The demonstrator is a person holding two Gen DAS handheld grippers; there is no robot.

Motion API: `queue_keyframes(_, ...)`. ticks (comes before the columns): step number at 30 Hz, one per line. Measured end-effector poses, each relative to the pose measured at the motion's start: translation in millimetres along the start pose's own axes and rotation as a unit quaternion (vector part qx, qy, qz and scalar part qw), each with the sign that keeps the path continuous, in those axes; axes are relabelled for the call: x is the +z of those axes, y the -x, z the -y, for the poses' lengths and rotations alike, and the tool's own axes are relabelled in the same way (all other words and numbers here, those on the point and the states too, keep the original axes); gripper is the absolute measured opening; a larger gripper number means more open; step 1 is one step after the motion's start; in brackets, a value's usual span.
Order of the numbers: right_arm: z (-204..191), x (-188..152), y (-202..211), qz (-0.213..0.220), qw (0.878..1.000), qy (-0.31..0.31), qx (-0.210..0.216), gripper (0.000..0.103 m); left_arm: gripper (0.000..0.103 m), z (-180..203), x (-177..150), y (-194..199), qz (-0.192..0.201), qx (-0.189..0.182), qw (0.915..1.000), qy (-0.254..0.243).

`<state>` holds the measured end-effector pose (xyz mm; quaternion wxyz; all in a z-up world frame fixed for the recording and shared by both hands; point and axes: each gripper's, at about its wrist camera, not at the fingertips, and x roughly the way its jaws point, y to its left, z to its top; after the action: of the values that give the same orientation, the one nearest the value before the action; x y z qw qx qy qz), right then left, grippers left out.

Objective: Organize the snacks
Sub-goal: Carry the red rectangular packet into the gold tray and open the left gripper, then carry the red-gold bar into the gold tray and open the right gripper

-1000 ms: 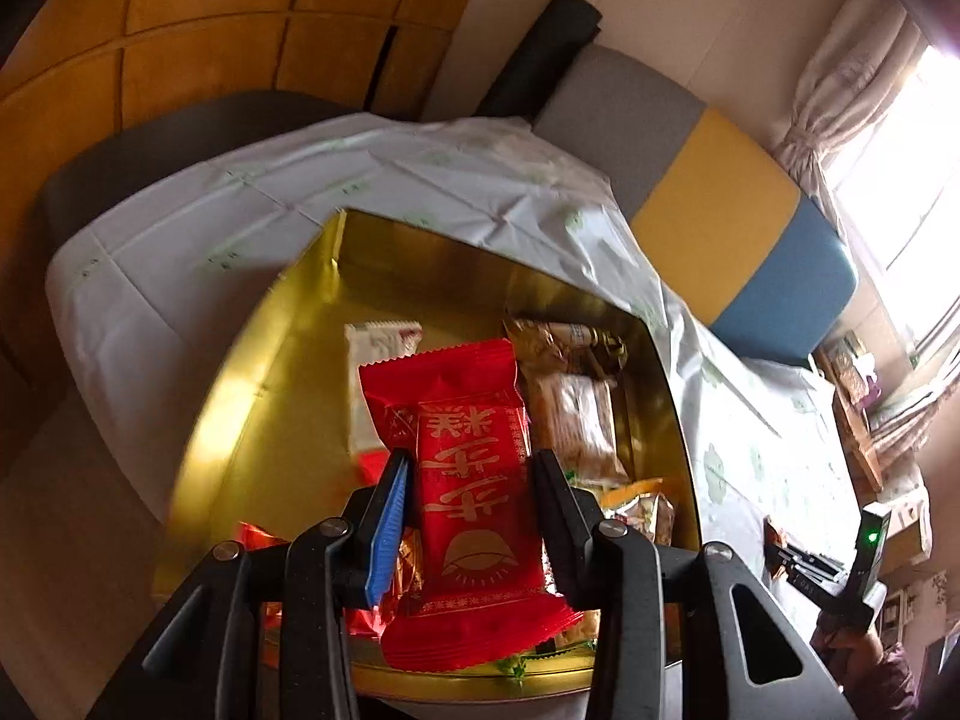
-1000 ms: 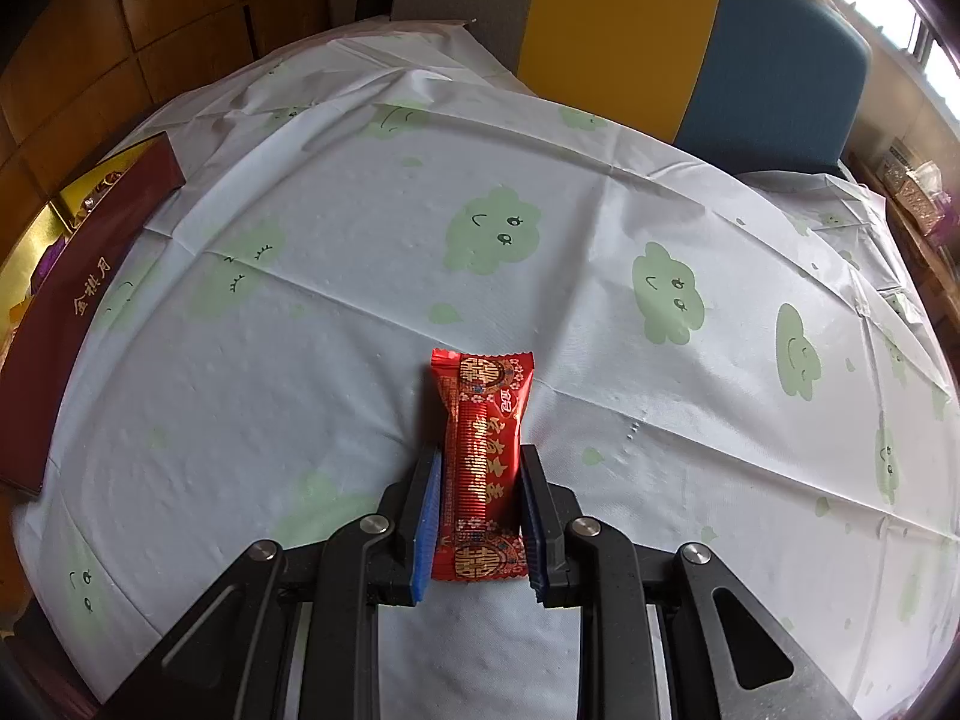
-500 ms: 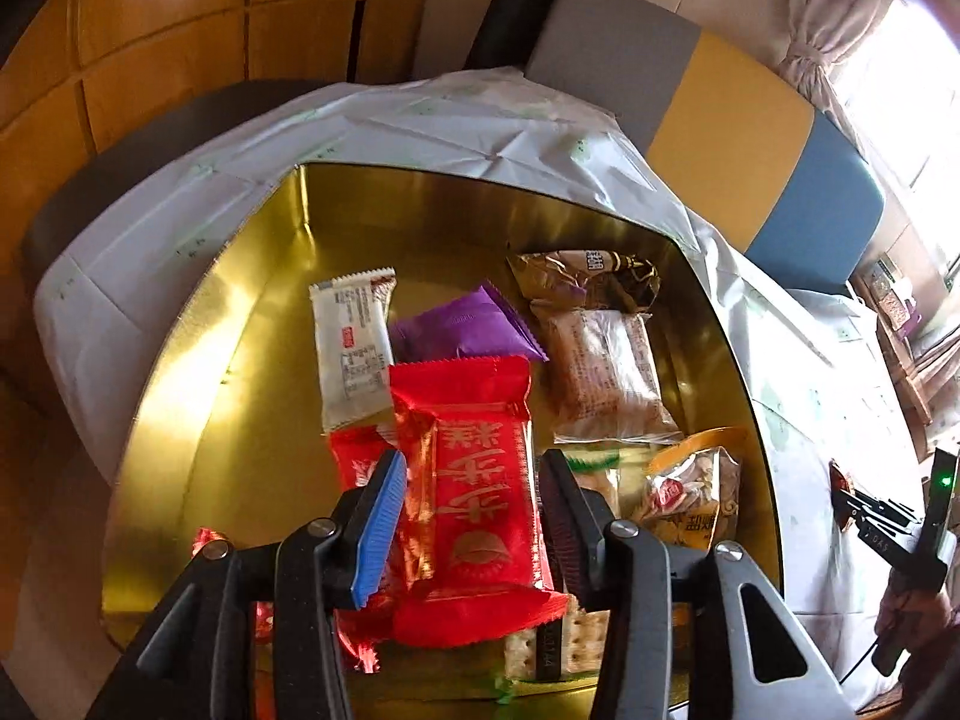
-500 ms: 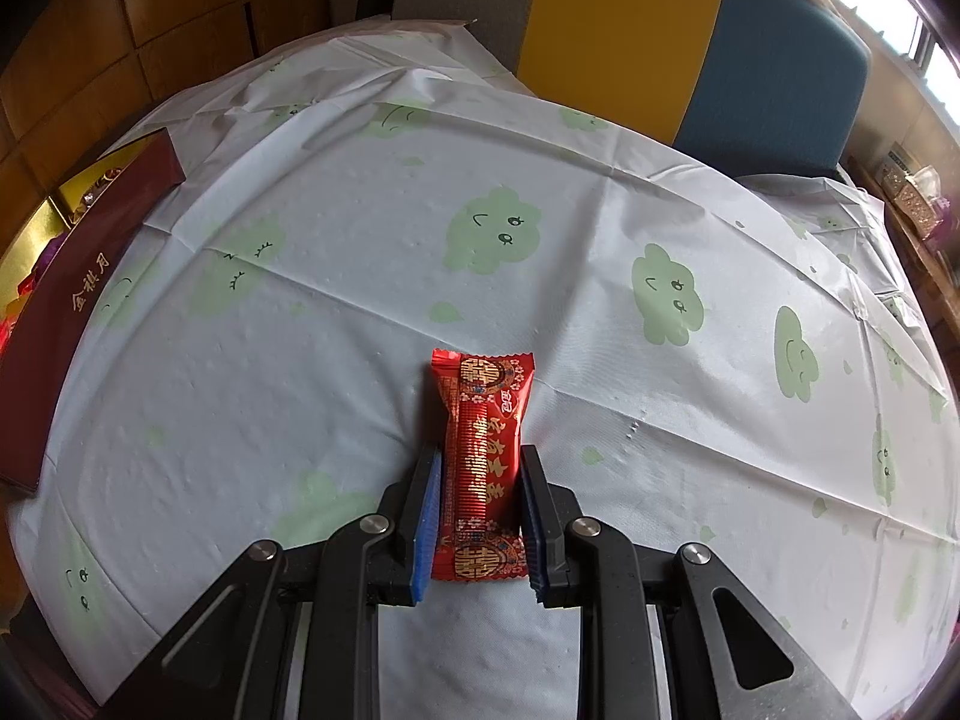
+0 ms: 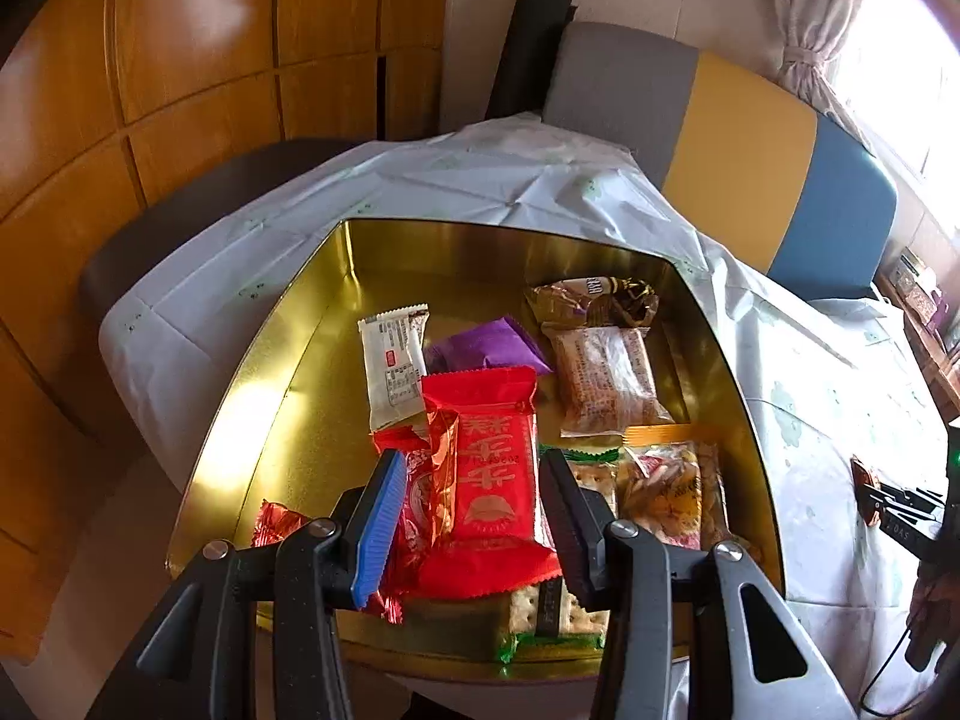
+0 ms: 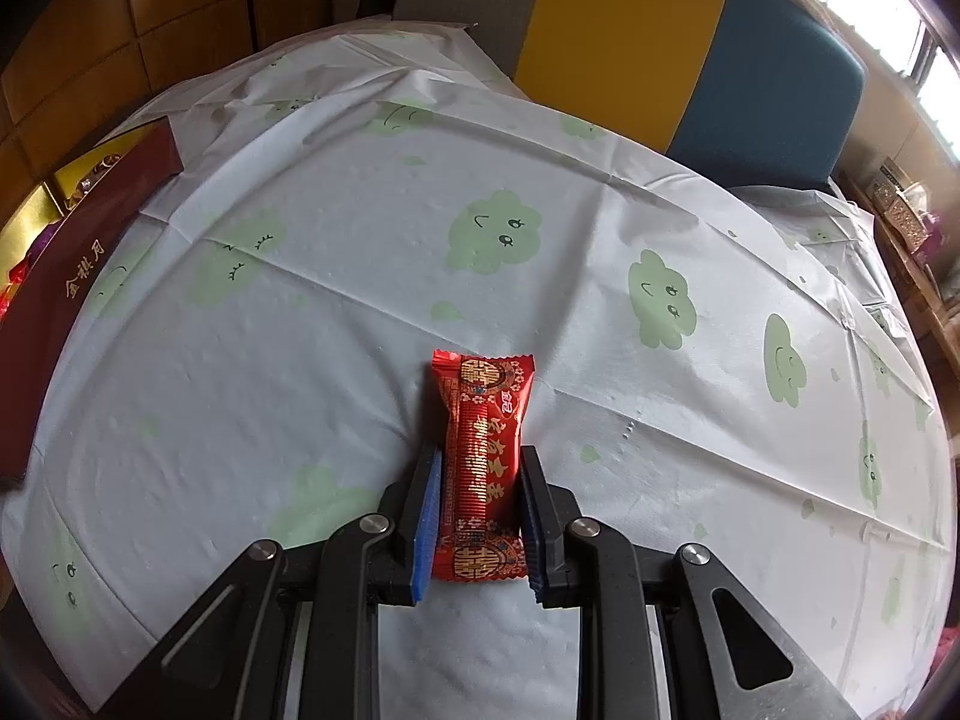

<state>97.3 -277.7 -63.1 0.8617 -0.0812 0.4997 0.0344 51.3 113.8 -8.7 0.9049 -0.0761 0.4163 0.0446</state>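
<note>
The left claw (image 5: 474, 516) stands spread, having just been opening, around a glossy red crinkle-edged packet (image 5: 489, 480) lying in the gold metal tin (image 5: 288, 354) at lower centre, among a white wrapper (image 5: 393, 363), a purple pouch (image 5: 489, 348) and crackers (image 5: 555, 609). The right claw (image 6: 480, 516) pinches a slim red foil snack bar (image 6: 480, 456) on the cloud-printed cloth of the tabletop (image 6: 300, 330).

A cloud-printed tablecloth (image 6: 540, 312) and a tricolour chair (image 6: 660, 30), possibly a bench.
</note>
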Motion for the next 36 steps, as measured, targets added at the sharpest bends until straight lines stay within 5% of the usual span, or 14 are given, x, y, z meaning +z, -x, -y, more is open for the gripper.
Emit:
queue_keyframes(22, -5.2, 12.9, -1.9, -0.036, 0.997, -0.062, -0.037, 0.022, 0.047, -14.1, -6.0, 11.8, 0.016, -0.008, 0.9998, 0.004)
queue_keyframes(26, -18.0, 20.5, 12.2, -0.024, 0.996, -0.083, 0.012, 0.022, 0.047, -23.2, -7.6, 12.6, 0.017, -0.001, 0.9998, 0.012)
queue_keyframes(36, -133.3, 63.2, 71.3, 0.054, 0.989, 0.003, 0.141, 0.022, 0.047, -38.7, -7.2, 13.7, 0.022, 0.007, 0.9992, 0.032)
